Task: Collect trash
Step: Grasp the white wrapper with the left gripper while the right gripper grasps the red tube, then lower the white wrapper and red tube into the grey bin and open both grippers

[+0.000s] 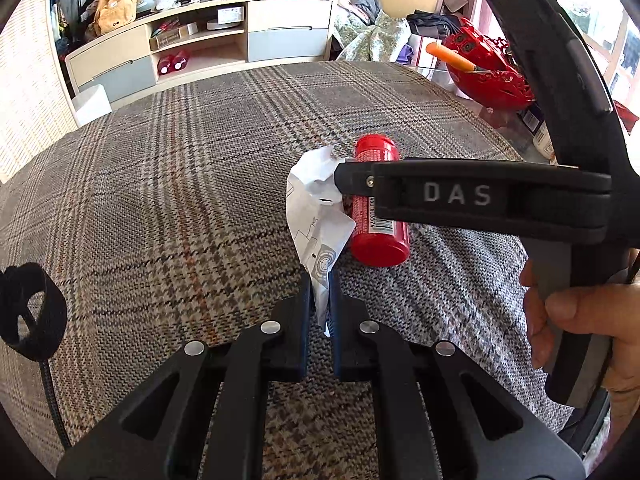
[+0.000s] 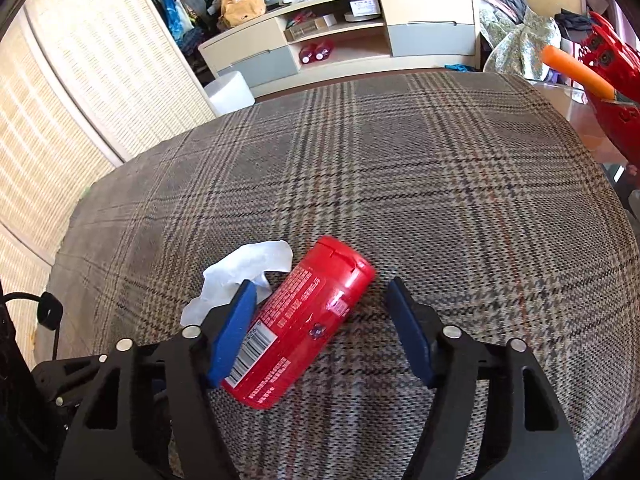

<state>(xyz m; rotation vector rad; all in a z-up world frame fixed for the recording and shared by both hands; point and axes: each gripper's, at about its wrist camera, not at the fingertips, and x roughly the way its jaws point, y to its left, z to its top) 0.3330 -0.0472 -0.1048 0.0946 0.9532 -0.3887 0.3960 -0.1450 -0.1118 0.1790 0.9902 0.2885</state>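
Woven plaid cloth (image 2: 400,168), matt and coarse, in grey, brown and rust threads. Glossy red plastic bottle (image 2: 304,320), smooth, with printed label and barcode. Crumpled white paper (image 1: 316,216), thin, matt, creased, printed in grey. Matt black plastic fingers (image 1: 298,320) with dull blue, rubbery-looking pads (image 2: 236,328) and shiny round metal pins. Glossy red plastic basket (image 1: 486,68). Smooth pale wood-look cabinet (image 2: 348,28) with grey fronts.
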